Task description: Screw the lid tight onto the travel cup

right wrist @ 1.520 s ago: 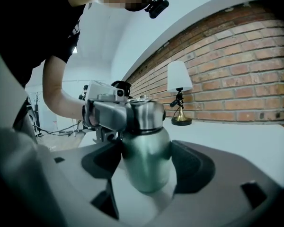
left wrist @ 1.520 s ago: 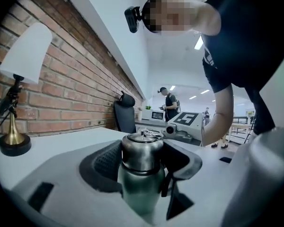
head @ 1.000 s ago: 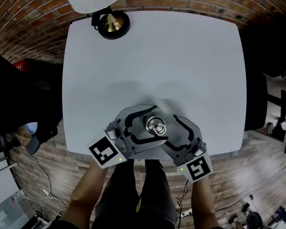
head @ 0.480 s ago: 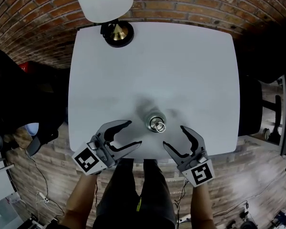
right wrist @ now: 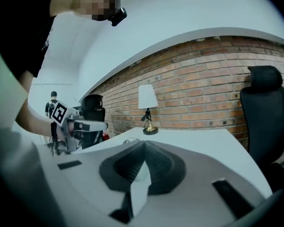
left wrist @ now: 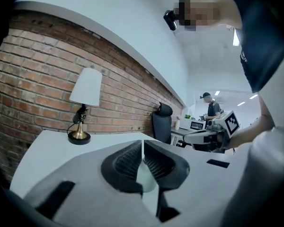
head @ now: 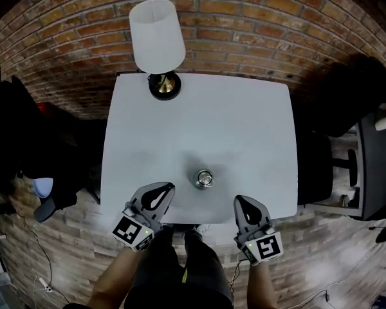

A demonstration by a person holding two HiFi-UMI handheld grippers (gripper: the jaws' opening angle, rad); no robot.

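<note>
Glossy metal cup (head: 203,178), matt table (head: 244,127)

A white worktop (head: 244,134) stands against a red brick wall (head: 257,11). At its far edge sits a table lamp (head: 157,40) with a white shade and brass base. A black office chair (right wrist: 261,112) stands beside it; wood planks cover the floor (head: 71,250)

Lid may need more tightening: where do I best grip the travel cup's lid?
Probably by the lid's round outer rim, not the small ring on top. The travel cup stands upright, so bring the right hand-held gripper in level from its near right side, opening its shut jaws first.
</note>
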